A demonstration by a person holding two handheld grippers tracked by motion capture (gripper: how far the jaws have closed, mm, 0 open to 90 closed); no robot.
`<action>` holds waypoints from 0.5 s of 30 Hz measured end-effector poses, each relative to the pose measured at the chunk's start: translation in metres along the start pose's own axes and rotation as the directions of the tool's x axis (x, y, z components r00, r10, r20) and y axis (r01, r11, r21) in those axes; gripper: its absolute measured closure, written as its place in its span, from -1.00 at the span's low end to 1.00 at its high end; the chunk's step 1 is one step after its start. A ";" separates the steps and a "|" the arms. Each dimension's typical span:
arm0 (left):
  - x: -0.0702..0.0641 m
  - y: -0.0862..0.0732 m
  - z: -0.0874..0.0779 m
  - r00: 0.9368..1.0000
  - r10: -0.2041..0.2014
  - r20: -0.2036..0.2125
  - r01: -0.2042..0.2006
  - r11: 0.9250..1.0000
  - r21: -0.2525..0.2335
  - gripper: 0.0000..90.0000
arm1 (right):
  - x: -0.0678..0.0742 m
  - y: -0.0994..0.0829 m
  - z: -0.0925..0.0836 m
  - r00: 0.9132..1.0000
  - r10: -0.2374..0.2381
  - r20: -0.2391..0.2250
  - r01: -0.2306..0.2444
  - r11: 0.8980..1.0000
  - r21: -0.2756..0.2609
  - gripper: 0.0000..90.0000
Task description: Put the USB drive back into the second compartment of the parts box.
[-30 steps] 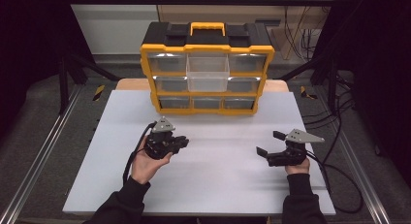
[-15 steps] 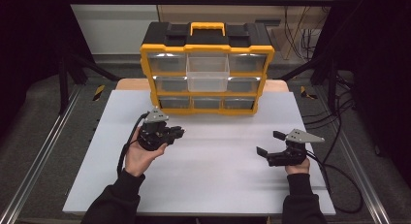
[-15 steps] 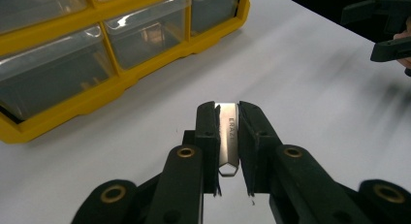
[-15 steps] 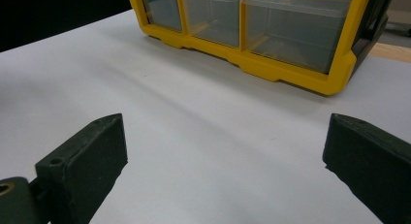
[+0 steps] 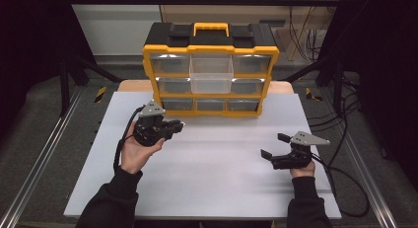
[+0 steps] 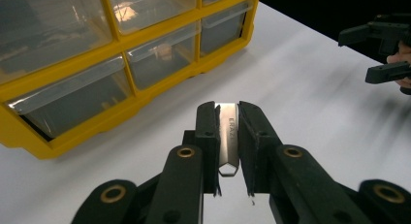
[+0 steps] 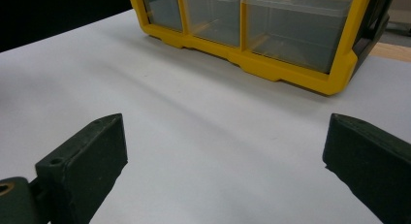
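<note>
A yellow and black drawer organizer (image 5: 211, 65) stands at the back of the white table (image 5: 217, 159); its top middle clear drawer (image 5: 212, 75) is pulled out. My left gripper (image 5: 175, 125) hovers in front of the organizer's lower left drawers, shut on a small flat metal piece (image 6: 228, 136) with engraved lettering, clamped upright between the jaws. The organizer's bottom drawers (image 6: 160, 59) lie just ahead of it in the left gripper view. My right gripper (image 5: 274, 146) rests low at the right of the table, wide open with nothing between its fingers (image 7: 82, 161).
Aluminium rails (image 5: 39, 164) run along both sides of the table. Cables (image 5: 345, 178) trail off the right edge. The organizer's lower right corner (image 7: 334, 73) is ahead of the right gripper, and bare table lies between the two hands.
My left gripper has travelled forward and slightly right toward the organizer's bottom row, still holding the metal piece. The right gripper has stayed where it was, open.
</note>
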State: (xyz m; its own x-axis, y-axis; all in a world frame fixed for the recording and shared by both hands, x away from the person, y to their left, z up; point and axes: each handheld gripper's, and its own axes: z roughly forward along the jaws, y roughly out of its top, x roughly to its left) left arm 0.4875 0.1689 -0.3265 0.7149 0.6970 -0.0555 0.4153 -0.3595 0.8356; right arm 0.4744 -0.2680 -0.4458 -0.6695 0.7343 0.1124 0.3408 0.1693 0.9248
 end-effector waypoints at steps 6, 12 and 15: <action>-0.001 0.010 -0.007 1.000 0.013 -0.005 -0.013 1.000 -0.015 0.76 | 0.000 0.000 0.000 1.000 -0.001 0.001 0.001 1.000 0.000 -0.94; -0.002 0.020 -0.013 1.000 0.024 -0.010 -0.024 0.999 -0.029 0.76 | 0.000 0.000 0.000 1.000 0.000 0.000 0.000 1.000 0.001 -0.94; -0.003 0.024 -0.015 1.000 0.029 -0.009 -0.029 0.999 -0.035 0.76 | 0.000 0.000 0.000 1.000 -0.002 0.000 0.002 1.000 0.000 -0.94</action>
State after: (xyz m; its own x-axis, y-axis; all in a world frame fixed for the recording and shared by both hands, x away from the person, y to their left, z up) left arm 0.4866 0.1677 -0.2978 0.7217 0.6917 -0.0267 0.3746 -0.3579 0.8553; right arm 0.4742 -0.2681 -0.4457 -0.6700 0.7341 0.1106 0.3398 0.1708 0.9249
